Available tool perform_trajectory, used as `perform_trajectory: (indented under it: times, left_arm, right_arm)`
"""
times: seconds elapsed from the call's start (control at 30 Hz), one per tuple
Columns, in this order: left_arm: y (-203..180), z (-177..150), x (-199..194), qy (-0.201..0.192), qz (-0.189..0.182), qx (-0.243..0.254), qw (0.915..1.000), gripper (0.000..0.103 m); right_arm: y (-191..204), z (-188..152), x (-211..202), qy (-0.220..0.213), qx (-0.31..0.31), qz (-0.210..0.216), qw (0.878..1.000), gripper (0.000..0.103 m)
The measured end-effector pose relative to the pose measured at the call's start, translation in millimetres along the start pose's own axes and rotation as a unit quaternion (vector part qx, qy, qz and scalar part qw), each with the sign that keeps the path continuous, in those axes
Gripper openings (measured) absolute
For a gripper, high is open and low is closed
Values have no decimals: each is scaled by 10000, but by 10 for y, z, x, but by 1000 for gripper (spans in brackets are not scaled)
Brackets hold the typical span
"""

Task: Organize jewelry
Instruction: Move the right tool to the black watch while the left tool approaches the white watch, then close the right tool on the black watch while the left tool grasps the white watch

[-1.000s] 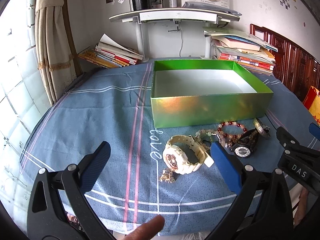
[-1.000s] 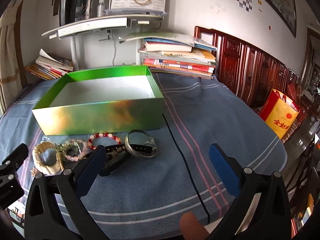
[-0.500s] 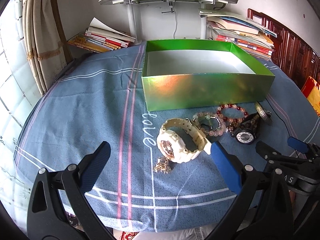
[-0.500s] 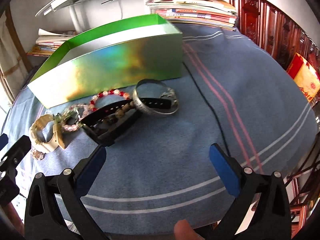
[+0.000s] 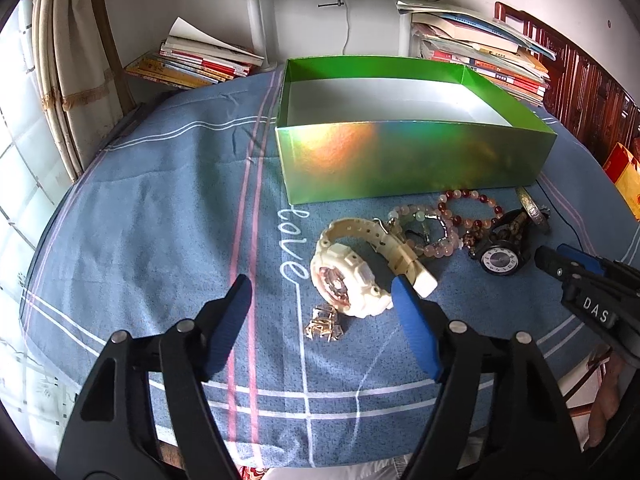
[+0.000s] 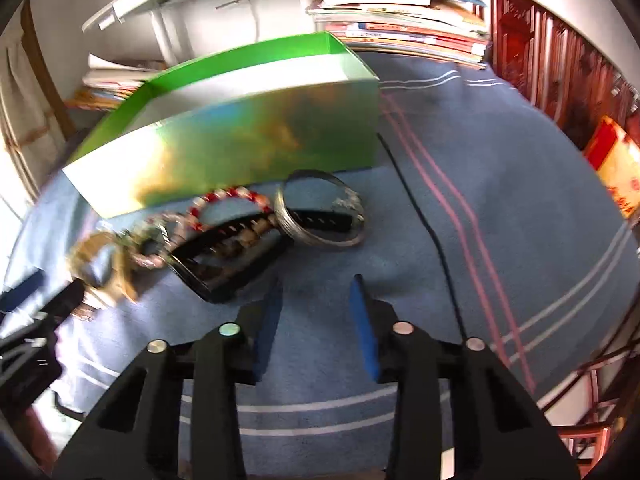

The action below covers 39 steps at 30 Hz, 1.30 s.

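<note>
The left hand-held gripper (image 5: pixel 322 304) hangs over the blue striped cloth (image 5: pixel 160 220) that covers the worktop, its jaws moderately wide and just closing in, with nothing pressed between the pads. Below the gap, on the cloth, lie a small gold trinket (image 5: pixel 323 322), too small to identify, and the lower edge of the cream watch (image 5: pixel 352 276); the right blue pad covers part of the watch's strap end.

The jewelry sits in a cluster just in front of the open green box (image 5: pixel 412 160), whose pale floor looks bare as far as its near wall lets one see. Beside the cream watch lie a pale pink bead bracelet (image 5: pixel 436 240) and a red-and-pink bead bracelet (image 5: pixel 472 204), overlapping so that their outlines are hard to separate. The black watch (image 5: pixel 500 258) lies beside them, and the silver bangle (image 6: pixel 320 208) is only an edge in the left view.

The right hand-held gripper (image 6: pixel 316 292) has its jaws narrow, just closing, with only cloth between them; it sits short of the black watch. Its picture is motion-blurred, so the beads and the cream watch at its left are smeared. A thin black cable (image 6: pixel 424 224) runs across the cloth beside the bangle. Book stacks (image 5: pixel 480 56) behind the box are cut off by the frame.
</note>
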<state>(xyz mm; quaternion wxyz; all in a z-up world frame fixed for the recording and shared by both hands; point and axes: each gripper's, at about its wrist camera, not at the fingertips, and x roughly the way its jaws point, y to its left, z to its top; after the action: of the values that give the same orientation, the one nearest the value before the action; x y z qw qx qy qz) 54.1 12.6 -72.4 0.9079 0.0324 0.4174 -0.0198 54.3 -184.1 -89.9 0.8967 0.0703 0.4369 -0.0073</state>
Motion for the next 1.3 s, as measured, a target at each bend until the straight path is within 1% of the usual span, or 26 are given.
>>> perform_trajectory:
  times: [0.1, 0.2, 0.3, 0.37, 0.47, 0.53, 0.6, 0.67, 0.73, 0.8, 0.9, 1.0, 1.07, 1.13, 1.23, 1.3]
  left_arm:
    - [25, 15, 13, -2, -23, -43, 10000, 72]
    - [34, 36, 59, 24, -79, -41, 10000, 74]
    - [84, 60, 73, 28, 57, -111, 9999, 75]
    - [138, 71, 64, 4, 97, -208, 9997, 78]
    - [170, 98, 66, -28, 215, -281, 9994, 78]
    - [159, 109, 103, 47, 197, -249, 9995, 78]
    - [100, 106, 157, 125, 209, -142, 9996, 78]
    - [44, 89, 217, 239, 206, -36, 9995, 78]
    - [25, 85, 245, 281, 201, -8, 9994, 78]
    - [33, 88, 251, 274, 205, -24, 9994, 78]
    - [59, 98, 265, 274, 221, -97, 9993, 78]
    - [82, 103, 279, 280, 196, -134, 9993, 68]
    - [74, 94, 291, 299, 139, -99, 9994, 51]
    - [74, 77, 307, 341, 145, -30, 9993, 43]
    - [59, 67, 335, 396, 196, 8, 9990, 43]
    - [55, 72, 333, 367, 272, 2, 9990, 47]
  right_arm:
    - [-25, 116, -20, -194, -19, -200, 9996, 34]
    - [-42, 169, 72, -87, -46, -298, 9995, 34]
    - [-135, 163, 98, -30, 68, -348, 9994, 34]
    - [-195, 157, 69, -61, 173, -422, 9989, 34]
    - [-197, 153, -6, -57, 186, -89, 9998, 34]
    - [-63, 137, -71, -84, -33, 264, 9996, 34]
    - [100, 106, -91, -82, -299, 466, 9984, 34]
    - [245, 85, -69, -53, -553, 565, 9969, 34]
    - [345, 105, -43, -84, -718, 502, 9961, 34]
    - [393, 115, -4, -26, -793, 573, 9952, 34]
    - [422, 114, -24, -67, -863, 634, 9942, 34]
    - [442, 115, -1, -28, -966, 539, 9939, 34]
    - [370, 116, 24, 34, -896, 425, 9951, 34]
    - [284, 85, 23, 94, -755, 320, 9966, 34]
    - [152, 77, 89, 249, -620, 292, 9973, 34]
    - [119, 67, 140, 326, -568, 289, 9974, 34]
